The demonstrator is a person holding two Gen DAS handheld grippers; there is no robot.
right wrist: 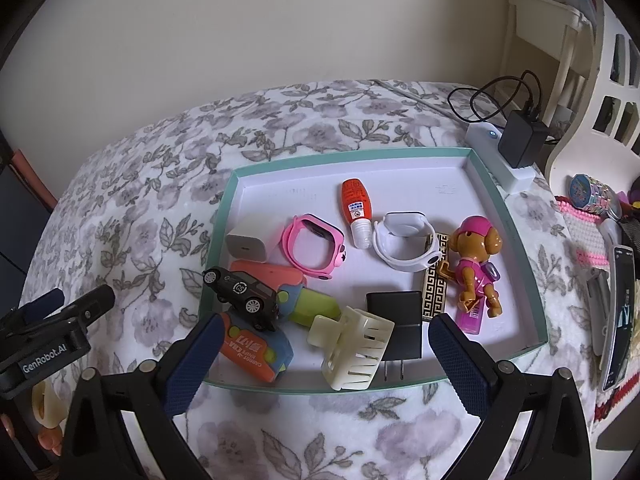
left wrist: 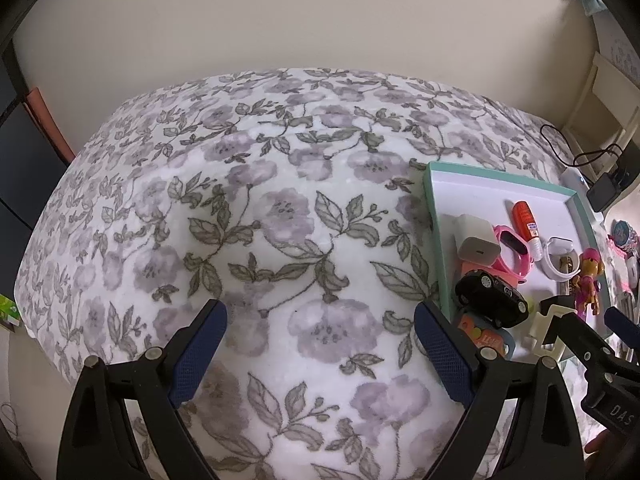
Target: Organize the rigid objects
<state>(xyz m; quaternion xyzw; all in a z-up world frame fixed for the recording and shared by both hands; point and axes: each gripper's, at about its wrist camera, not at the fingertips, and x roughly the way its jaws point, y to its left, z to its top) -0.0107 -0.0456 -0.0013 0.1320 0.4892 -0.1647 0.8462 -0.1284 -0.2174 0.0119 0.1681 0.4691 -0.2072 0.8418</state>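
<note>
A cream plastic hair claw clip [right wrist: 352, 354], light, stiff and slippery, best pinched across its ribbed body, lies in the mint-rimmed cardboard tray [right wrist: 516, 248] on the floral bed, between the right claw's [right wrist: 324, 364] spread, empty jaws.

Bed cover [right wrist: 132, 216]: white, grey-lilac flowers, grey-green leaves. Tray [right wrist: 516, 236]: teal rim, white floor. Toy car [right wrist: 242, 294] black. Watches: one pink [right wrist: 314, 250], one white [right wrist: 404, 246]. Hair claw [right wrist: 352, 346] cream. Bottle [right wrist: 355, 210] orange, white-capped. Dog figure [right wrist: 476, 264] brown, pink-clad.
</note>
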